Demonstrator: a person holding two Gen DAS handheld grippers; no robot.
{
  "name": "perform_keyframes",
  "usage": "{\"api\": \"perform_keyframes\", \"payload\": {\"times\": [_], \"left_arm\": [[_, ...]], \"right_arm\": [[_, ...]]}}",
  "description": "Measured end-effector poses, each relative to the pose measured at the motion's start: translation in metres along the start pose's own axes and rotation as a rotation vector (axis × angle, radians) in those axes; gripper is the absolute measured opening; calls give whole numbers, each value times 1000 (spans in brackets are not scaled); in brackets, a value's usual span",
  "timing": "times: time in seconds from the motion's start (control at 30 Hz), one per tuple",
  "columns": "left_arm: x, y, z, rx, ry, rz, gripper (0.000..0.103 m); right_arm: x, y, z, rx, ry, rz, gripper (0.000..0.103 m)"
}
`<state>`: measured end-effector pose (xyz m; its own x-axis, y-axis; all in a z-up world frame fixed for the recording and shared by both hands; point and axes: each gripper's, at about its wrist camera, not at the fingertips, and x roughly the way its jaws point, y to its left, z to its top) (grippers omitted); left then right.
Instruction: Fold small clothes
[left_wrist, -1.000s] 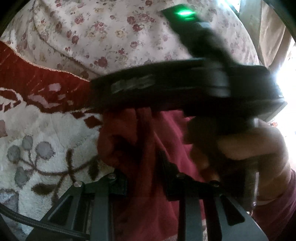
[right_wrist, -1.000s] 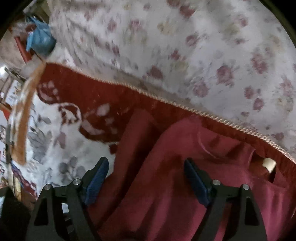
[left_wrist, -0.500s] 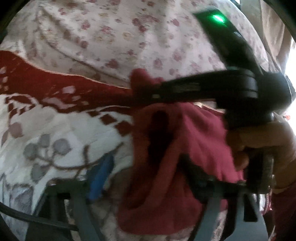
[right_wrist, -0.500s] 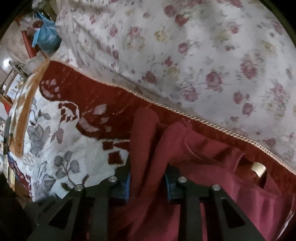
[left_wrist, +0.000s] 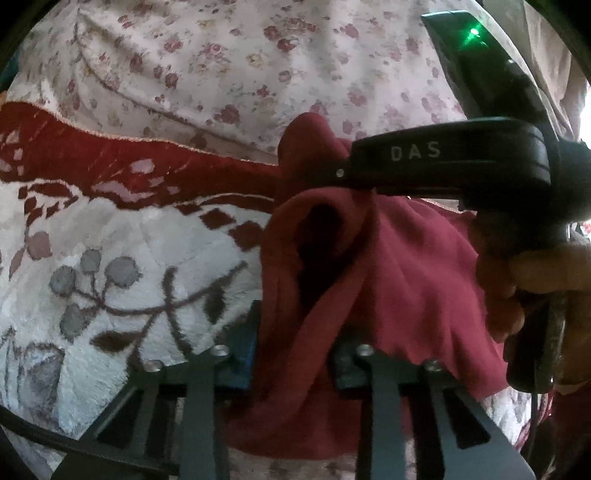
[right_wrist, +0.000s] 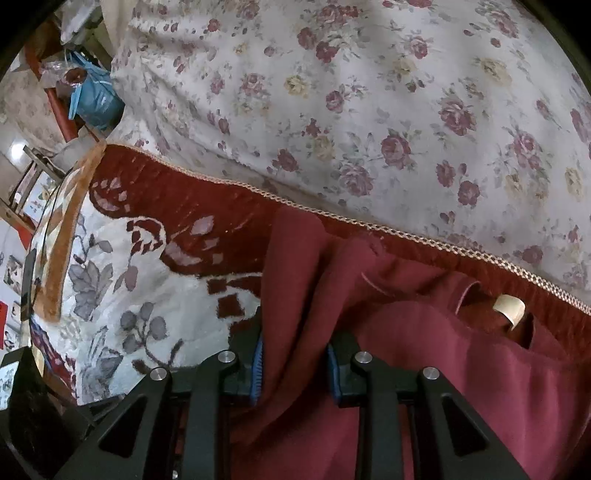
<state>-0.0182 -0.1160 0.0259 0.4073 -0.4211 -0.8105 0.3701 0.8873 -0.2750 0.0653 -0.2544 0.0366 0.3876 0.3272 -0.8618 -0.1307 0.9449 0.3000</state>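
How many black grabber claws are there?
2. The left gripper is low in its own view, its jaws closing with the dark red knit garment between them. The right gripper pinches a fold of the same garment.

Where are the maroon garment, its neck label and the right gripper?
maroon garment (right_wrist: 461, 369), right wrist view, flat body panel.
neck label (right_wrist: 511, 308), right wrist view, label face.
right gripper (right_wrist: 295, 363), right wrist view, midway between fingers.
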Motion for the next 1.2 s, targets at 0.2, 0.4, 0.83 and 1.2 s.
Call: {"api": "perform_keyframes", "payload": {"times": [0.2, 0.4, 0.83, 1.2], "left_arm": [[-10, -12, -3, 4, -16, 15, 19], [-27, -26, -1, 17, -40, 6, 17], [-61, -104, 8, 138, -65, -75, 14], [-42, -193, 6, 253, -8, -147, 13]], "right_arm": [[-14, -4, -4, 8, -14, 3, 29], [-32, -7, -7, 20, -48, 0, 26], [-112, -24, -13, -13, -135, -15, 24], [-169, -94, -45, 46, -164, -88, 21]]}}
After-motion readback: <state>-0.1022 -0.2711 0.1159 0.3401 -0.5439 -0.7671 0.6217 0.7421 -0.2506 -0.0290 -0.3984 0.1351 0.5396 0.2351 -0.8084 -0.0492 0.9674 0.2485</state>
